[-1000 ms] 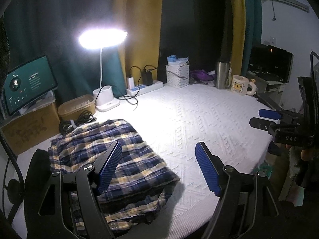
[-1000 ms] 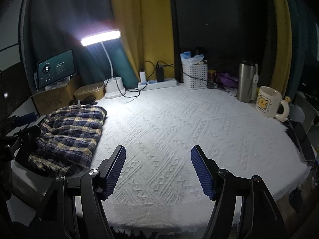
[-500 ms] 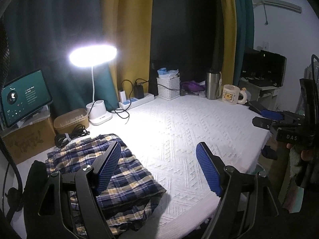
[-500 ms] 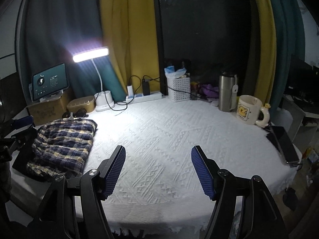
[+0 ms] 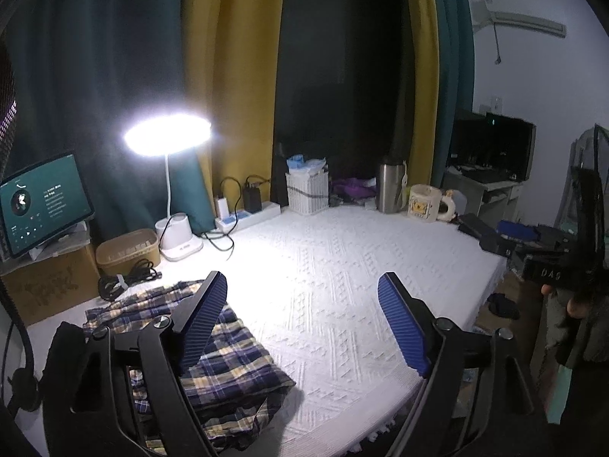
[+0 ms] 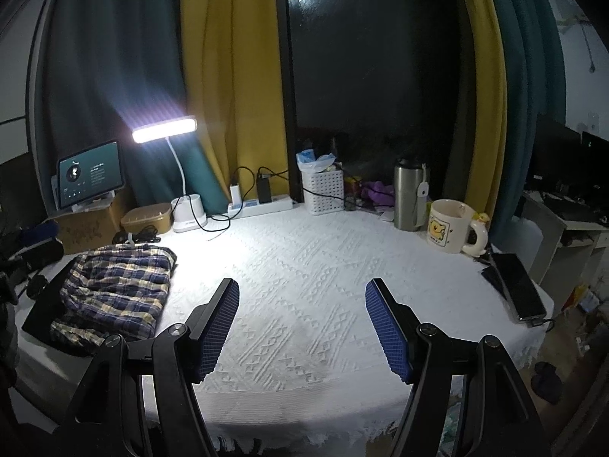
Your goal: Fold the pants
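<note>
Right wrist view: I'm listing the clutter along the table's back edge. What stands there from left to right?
Tablet → tan box → lamp base → power strip → white basket → steel tumbler → bear mug.

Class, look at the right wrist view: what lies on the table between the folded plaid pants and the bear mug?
Only bare white tablecloth lies between the plaid pants and the mug, in the right wrist view.

Lettering check
"DAS" reads on the right gripper [image 5: 548, 262] body at far right; tablet [image 5: 42, 205] text too small
</note>
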Demonstrator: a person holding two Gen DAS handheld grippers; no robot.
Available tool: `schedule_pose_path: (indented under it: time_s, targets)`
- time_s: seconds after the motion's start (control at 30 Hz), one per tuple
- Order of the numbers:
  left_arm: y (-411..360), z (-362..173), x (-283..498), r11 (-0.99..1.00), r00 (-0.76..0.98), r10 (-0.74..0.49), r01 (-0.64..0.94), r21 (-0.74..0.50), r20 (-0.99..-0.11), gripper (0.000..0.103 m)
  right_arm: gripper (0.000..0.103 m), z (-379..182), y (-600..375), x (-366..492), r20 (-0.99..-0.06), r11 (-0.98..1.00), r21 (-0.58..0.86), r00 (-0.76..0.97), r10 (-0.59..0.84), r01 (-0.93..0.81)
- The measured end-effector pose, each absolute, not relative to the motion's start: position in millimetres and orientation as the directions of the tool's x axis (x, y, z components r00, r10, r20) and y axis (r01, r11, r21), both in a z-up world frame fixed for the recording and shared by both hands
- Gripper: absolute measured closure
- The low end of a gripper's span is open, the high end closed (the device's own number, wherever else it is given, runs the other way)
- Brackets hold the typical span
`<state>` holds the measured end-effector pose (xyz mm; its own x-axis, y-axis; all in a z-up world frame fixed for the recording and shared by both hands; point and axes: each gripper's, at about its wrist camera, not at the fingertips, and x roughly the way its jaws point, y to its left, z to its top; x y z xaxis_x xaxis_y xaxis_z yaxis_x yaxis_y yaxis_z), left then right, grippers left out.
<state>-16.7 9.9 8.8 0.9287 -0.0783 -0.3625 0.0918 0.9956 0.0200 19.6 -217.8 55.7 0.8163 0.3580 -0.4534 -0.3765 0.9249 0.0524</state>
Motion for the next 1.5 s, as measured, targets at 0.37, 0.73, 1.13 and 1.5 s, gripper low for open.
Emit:
schedule_pose_path:
  time_s: [0.37,0.73,1.13,1.5]
  targets:
    - [5,27,-28,0.995,0.952,-0.083,0.095,0.025,-0.294,0.019,0.031,78,-226,1,-0.414,0.934,0.016,0.848,0.331,-0.357]
    - [16,45,-44,0.999,0.968,-0.044,0.046,0.004,-0.246,0.015,0.028,103,-221,-17,-0.37,0.933,-0.012,0.869,0.33,-0.359]
    - [29,48,-51,1.0,0.972,0.019,-0.017,0.011,-0.235,0.013,0.022,124,-208,-34,-0.33,0.925,-0.029,0.877,0.348,-0.378]
    - [42,59,-68,0.996,0.97,0.086,-0.091,-0.01,-0.229,0.013,0.014,146,-204,-50,-0.275,0.924,-0.014,0.89,0.365,-0.383]
